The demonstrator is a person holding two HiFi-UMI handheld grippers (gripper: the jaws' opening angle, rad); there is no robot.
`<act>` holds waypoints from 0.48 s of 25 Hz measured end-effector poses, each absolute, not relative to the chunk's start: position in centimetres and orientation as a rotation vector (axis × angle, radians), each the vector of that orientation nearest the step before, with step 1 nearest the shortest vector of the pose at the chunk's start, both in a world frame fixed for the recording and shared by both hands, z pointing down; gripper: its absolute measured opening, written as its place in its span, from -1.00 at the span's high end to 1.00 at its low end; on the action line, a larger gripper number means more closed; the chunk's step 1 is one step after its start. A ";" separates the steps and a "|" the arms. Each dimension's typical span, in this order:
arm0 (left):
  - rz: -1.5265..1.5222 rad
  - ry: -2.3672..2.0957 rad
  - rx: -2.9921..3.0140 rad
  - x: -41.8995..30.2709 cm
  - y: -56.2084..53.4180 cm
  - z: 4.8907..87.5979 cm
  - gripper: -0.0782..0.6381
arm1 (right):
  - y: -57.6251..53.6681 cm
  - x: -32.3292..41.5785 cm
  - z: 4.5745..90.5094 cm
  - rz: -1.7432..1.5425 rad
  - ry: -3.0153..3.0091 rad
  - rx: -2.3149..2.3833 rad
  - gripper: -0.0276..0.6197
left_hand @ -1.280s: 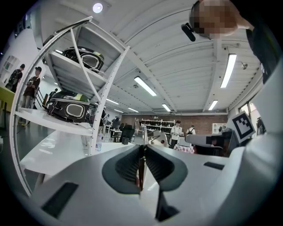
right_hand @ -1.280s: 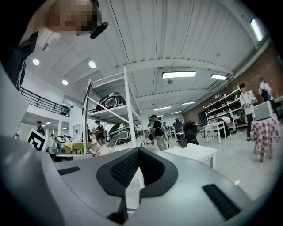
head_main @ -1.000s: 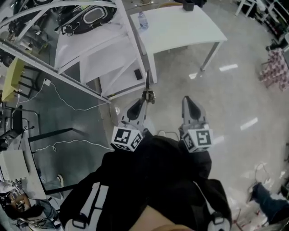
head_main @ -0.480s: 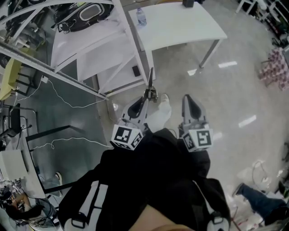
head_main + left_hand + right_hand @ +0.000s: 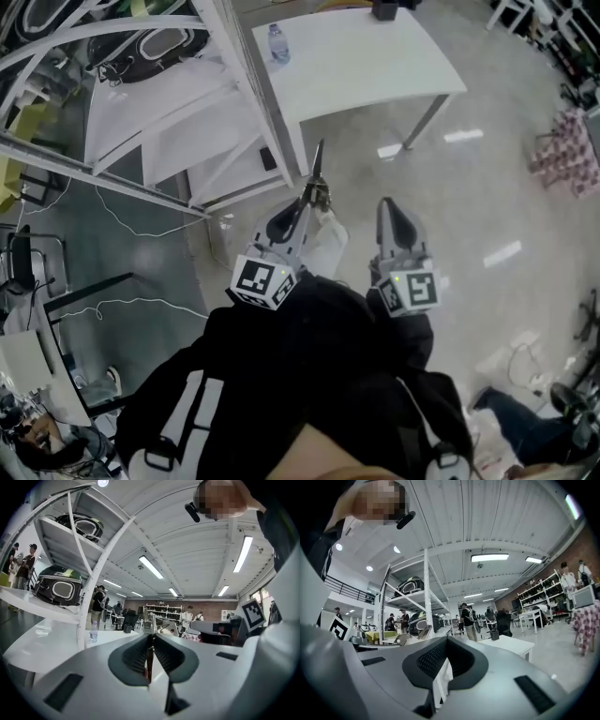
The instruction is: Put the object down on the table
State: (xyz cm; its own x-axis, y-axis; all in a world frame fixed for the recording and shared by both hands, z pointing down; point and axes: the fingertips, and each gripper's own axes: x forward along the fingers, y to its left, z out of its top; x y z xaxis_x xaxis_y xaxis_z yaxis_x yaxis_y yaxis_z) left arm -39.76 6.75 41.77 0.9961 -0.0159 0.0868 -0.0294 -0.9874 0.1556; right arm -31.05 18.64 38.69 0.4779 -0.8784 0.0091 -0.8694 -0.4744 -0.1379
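My left gripper (image 5: 306,208) is shut on a thin dark metal tool (image 5: 315,169) that sticks out forward past its jaws, with a shiny joint just beyond the tips. In the left gripper view the tool (image 5: 149,620) shows as a narrow strip pinched between the ribbed pads (image 5: 136,656). My right gripper (image 5: 389,206) hangs beside it, jaws together with nothing between them; the right gripper view shows the right gripper (image 5: 446,641) just as bare. Ahead stands the white table (image 5: 375,70), a floor's width beyond both grippers.
A water bottle (image 5: 277,42) and a dark box (image 5: 384,9) stand on the table's far side. A white shelf rack (image 5: 178,112) holding helmets (image 5: 155,47) stands to the left, its slanted post close to the left gripper. Cables lie on the floor at left.
The view has moved forward: table and rack have slid down and left in the head view, nearer the grippers. Both grippers keep their pose, and the tool stays gripped.
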 end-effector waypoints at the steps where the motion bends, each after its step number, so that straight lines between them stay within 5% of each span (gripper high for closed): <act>1: 0.136 -0.034 2.983 -38.5 6.3 41.8 0.68 | 18.1 -29.8 38.7 -0.126 1.548 -2.600 0.94; 12: 0.143 -0.102 2.949 -22.3 -1.5 40.4 0.68 | 10.0 -13.3 37.3 -0.241 1.587 -2.580 0.94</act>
